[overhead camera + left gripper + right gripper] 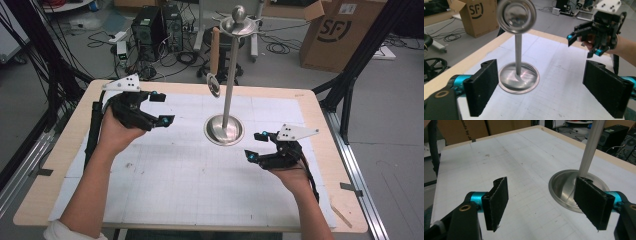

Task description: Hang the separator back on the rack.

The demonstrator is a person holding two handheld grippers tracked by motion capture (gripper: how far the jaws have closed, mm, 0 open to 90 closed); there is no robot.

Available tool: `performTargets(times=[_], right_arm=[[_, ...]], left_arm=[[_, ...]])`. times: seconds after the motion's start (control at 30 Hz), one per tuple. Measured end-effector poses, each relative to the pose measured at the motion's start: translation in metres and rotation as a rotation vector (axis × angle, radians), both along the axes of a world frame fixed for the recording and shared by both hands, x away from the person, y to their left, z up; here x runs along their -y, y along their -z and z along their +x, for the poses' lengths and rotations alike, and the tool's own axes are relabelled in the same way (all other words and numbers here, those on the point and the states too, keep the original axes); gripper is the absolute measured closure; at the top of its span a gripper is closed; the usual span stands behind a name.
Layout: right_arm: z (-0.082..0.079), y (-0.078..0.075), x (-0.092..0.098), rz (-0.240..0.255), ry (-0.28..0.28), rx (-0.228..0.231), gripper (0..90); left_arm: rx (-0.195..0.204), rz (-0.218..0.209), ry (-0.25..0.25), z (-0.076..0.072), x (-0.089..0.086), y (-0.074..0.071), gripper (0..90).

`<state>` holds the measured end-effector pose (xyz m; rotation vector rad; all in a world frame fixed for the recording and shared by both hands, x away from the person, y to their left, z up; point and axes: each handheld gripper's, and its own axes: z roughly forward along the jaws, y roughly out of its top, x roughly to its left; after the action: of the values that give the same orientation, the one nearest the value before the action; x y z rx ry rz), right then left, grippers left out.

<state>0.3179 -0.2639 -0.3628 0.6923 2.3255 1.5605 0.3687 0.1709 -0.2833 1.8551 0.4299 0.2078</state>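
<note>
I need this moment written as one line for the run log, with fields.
left tool: open, empty | right tool: open, empty | metal stand: upright on table, between tools, untouched

Your left gripper (156,108) and right gripper (256,145) are black, with cyan jaw joints, screwed grey three-cornered plates and trailing black cables. Your left arm wears a white sleeve (62,231).
</note>
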Motion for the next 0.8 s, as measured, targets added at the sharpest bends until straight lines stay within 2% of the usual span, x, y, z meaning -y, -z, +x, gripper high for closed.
performTargets(times=[0.23,0.27,0.33,0.4,0.53,0.67,0.73,0.8], right_arm=[[0.002,0.000,0.001,0.009,0.001,-0.003,26.6],[0.003,0.001,0.001,0.008,0.001,-0.005,26.6],[0.004,0.002,0.001,0.007,0.001,-0.008,26.6],[0.005,0.002,0.001,0.005,0.002,-0.009,26.6],[0.004,0.001,0.003,0.008,0.011,-0.009,26.6],[0.004,0.001,0.005,0.009,0.019,-0.008,26.6],[0.004,0.002,0.006,0.007,0.023,-0.012,26.6],[0.005,0.003,0.006,0.000,0.024,-0.015,26.6]], left_arm=[[-0.007,-0.021,-0.013,-0.016,-0.014,0.032,11.4],[-0.021,-0.020,-0.016,-0.015,-0.016,0.034,11.3],[-0.021,-0.014,-0.037,-0.015,-0.021,0.037,9.8],[-0.023,-0.036,-0.032,-0.015,-0.026,0.039,9.4],[-0.033,-0.052,-0.036,-0.017,-0.031,0.047,7.5],[-0.022,-0.070,-0.046,-0.017,-0.034,0.048,2.4],[-0.023,-0.088,-0.030,-0.016,-0.034,0.049,1.6],[-0.027,-0.086,-0.019,-0.016,-0.032,0.050,1.6]])
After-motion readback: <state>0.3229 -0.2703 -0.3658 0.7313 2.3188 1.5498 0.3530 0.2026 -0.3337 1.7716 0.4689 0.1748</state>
